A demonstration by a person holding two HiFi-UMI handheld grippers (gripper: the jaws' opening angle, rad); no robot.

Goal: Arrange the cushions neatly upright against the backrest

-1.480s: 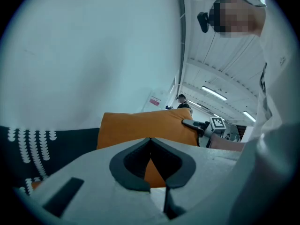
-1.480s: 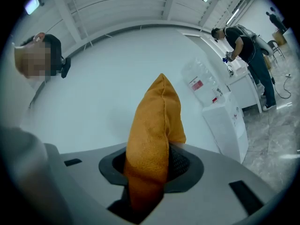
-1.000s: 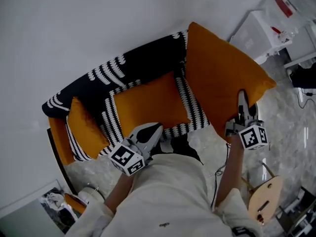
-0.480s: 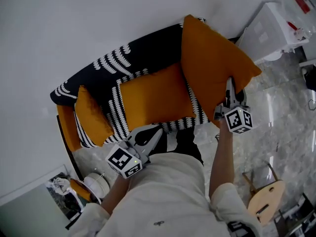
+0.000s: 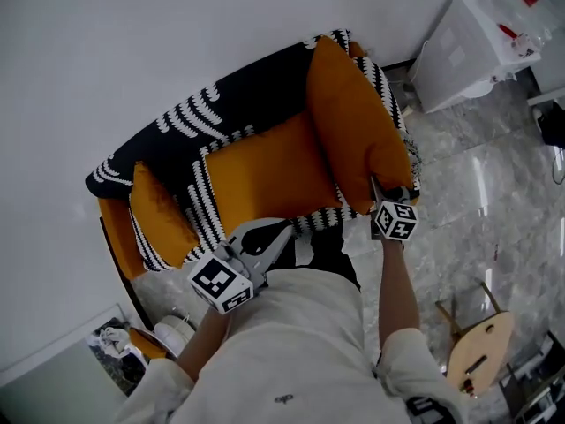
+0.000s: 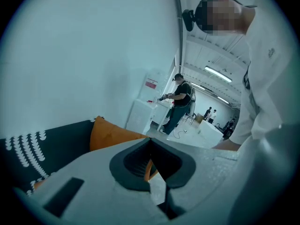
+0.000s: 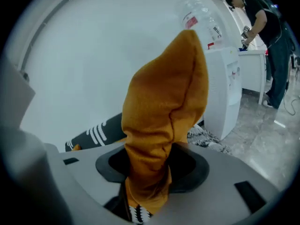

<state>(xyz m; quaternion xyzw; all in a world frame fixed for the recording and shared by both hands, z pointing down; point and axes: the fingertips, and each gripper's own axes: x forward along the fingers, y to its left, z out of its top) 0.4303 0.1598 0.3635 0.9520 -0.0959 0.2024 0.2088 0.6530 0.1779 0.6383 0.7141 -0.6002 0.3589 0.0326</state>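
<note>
A large orange cushion (image 5: 353, 131) stands on edge at the sofa's right end, against the black-and-white patterned backrest (image 5: 229, 104). My right gripper (image 5: 378, 188) holds its lower front corner. In the right gripper view the bunched orange cushion (image 7: 164, 107) sits between the jaws of the right gripper (image 7: 151, 175), which are opening. A smaller orange cushion (image 5: 154, 219) leans at the left end. The orange seat pad (image 5: 265, 179) lies between them. My left gripper (image 5: 281, 230) is shut and empty in front of the seat, seen also as the left gripper (image 6: 152, 172).
The sofa stands against a white wall. A white cabinet (image 5: 459, 51) is to its right on the marble floor, and a wooden stool (image 5: 477, 343) is at my right side. A framed picture (image 5: 115, 360) lies at lower left. A person (image 6: 180, 102) stands far off.
The large cushion has swung from leaning out over the right arm to standing on the sofa's right end. My right gripper moved left with it. The left gripper stayed put.
</note>
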